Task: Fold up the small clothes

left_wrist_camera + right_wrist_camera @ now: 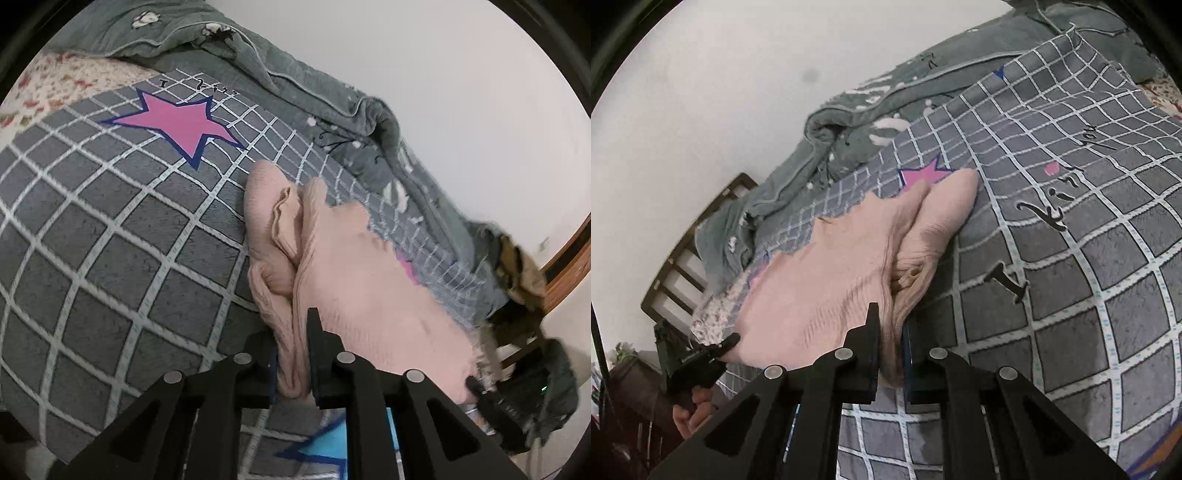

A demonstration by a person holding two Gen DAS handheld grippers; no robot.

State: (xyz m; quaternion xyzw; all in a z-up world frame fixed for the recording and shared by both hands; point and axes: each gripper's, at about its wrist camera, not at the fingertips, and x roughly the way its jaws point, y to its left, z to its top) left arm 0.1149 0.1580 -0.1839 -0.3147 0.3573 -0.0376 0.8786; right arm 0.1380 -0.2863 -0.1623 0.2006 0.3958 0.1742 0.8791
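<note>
Both pairs of fingers are clamped on bunched hem of the pink knit garment (354, 280): left gripper (295, 354) at one corner, right gripper (890, 350) at the opposite. The cloth stretches crosswise between them and trails ahead of the fingertips onto the grid-patterned blanket (110, 240), so neither hand is nearer.

One pink knitted garment (354, 280). One grey checked blanket (110, 229) on the bed. One grey-green quilt (280, 70), bunched along the wall. Two black grippers, left gripper (293, 354) and right gripper (890, 343). One pink star (177, 123) fully showing.
</note>
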